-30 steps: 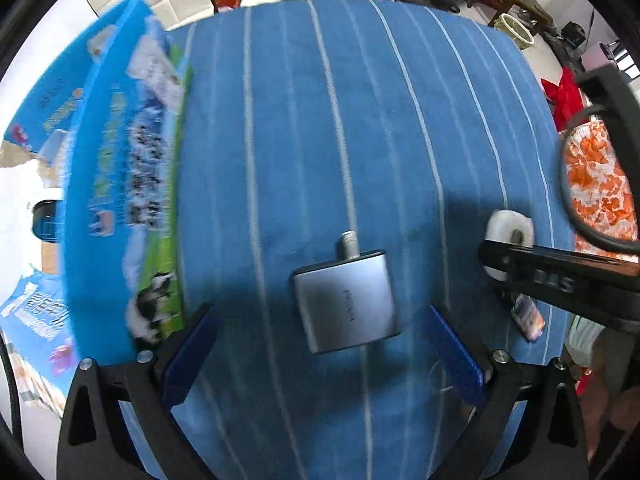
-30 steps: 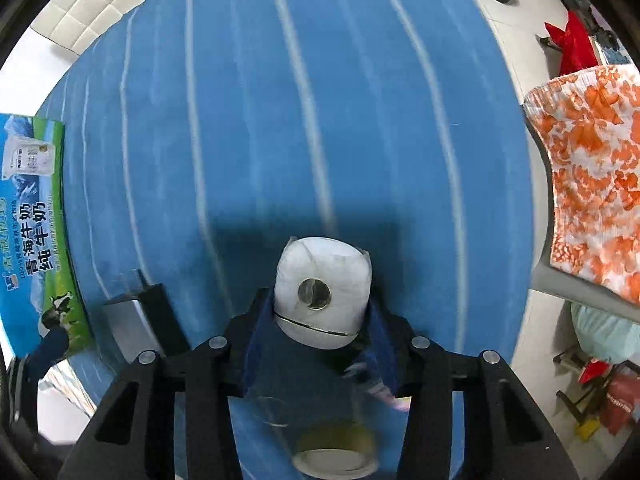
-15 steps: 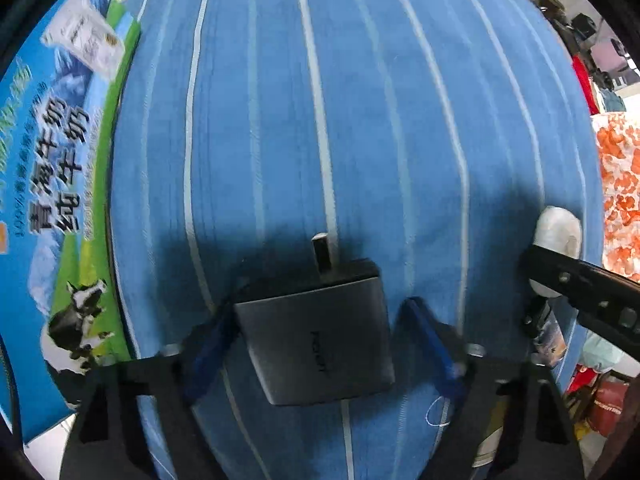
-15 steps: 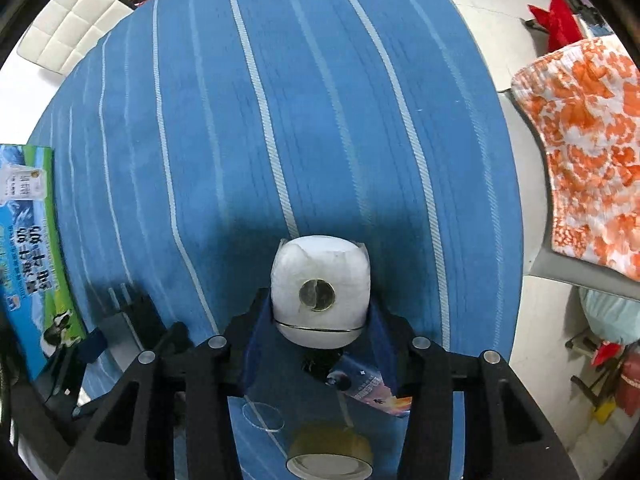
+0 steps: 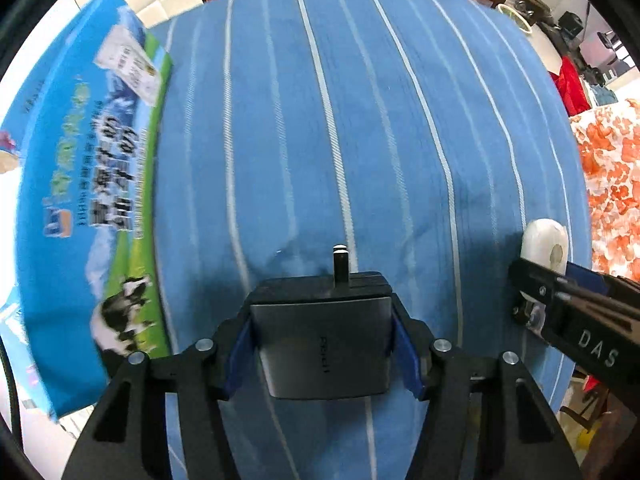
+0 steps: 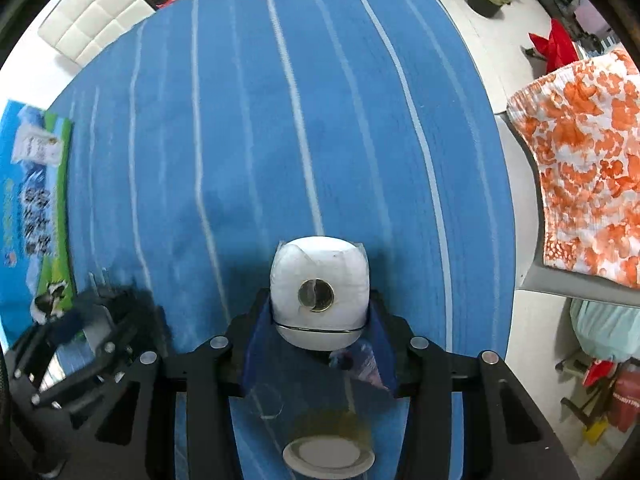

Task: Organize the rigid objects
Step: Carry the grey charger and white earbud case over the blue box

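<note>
Jaws of left gripper [image 5: 322, 340] now clamped on grey USB hub [image 5: 322, 344], lifted off striped tablecloth [image 5: 360, 120]; right gripper [image 6: 318, 344] pinching white round device [image 6: 319, 292]; both ready for placing.

1. The right gripper [image 6: 320, 320] is clamped on a white rounded device [image 6: 319, 292] with 1 round metal disc on its face.
2. Below lies a blue striped cloth [image 6: 280, 120].
3. The left gripper [image 6: 86, 320] shows at the lower left, beside a blue milk carton box [image 6: 32, 184].
4. A tape roll [image 6: 328, 450] sits at the bottom edge.
5. Orange floral fabric [image 6: 584, 176] hangs at the right.
</note>
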A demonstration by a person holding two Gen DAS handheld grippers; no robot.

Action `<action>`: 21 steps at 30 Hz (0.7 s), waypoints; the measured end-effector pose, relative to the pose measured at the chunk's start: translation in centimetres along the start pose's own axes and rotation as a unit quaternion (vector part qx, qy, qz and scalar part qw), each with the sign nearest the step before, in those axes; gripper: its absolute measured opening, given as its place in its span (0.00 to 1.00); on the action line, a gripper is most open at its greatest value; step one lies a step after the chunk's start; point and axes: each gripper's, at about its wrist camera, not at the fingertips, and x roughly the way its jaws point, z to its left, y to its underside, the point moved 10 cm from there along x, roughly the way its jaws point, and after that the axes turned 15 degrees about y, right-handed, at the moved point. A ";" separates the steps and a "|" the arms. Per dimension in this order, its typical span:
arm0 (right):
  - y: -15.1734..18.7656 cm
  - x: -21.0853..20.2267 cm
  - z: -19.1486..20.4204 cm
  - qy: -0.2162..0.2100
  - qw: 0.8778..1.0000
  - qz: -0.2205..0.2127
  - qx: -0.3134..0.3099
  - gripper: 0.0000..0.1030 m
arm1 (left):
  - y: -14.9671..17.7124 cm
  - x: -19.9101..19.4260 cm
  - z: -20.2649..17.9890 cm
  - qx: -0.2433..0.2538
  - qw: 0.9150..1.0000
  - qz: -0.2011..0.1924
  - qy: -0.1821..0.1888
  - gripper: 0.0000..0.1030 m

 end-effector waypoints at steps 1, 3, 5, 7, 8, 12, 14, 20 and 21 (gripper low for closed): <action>0.3 -0.5 0.3 -0.004 1.000 -0.006 0.000 0.47 | 0.2 -0.5 -0.4 0.003 1.000 -0.003 0.000 0.55; 0.9 -1.5 0.8 -0.007 1.000 -0.015 -0.007 0.47 | 0.6 -1.5 -0.3 0.011 1.000 -0.012 -0.005 0.54; 1.5 -2.5 1.6 -0.013 1.000 -0.025 -0.013 0.47 | 0.6 -2.4 0.1 0.016 1.000 -0.017 -0.003 0.54; 2.0 -3.7 2.4 -0.018 0.999 -0.034 -0.016 0.47 | 1.1 -3.3 -0.2 0.017 1.000 -0.021 0.003 0.54; 2.3 -4.3 2.7 -0.022 0.999 -0.039 -0.018 0.47 | 1.3 -3.6 -0.1 0.018 1.000 -0.022 0.006 0.54; 3.5 -7.0 3.8 -0.032 0.998 -0.056 -0.020 0.47 | 2.6 -5.6 0.2 0.023 0.999 -0.036 0.020 0.54; 3.9 -8.3 4.0 -0.036 0.997 -0.066 -0.021 0.47 | 2.6 -6.5 0.7 0.027 0.998 -0.042 0.028 0.54; 5.4 -14.8 6.1 -0.051 0.992 -0.109 -0.038 0.47 | 3.2 -12.3 2.5 0.027 0.994 -0.078 0.072 0.54; 5.7 -15.9 6.7 -0.054 0.991 -0.115 -0.040 0.47 | 3.4 -13.7 3.0 0.027 0.993 -0.086 0.079 0.54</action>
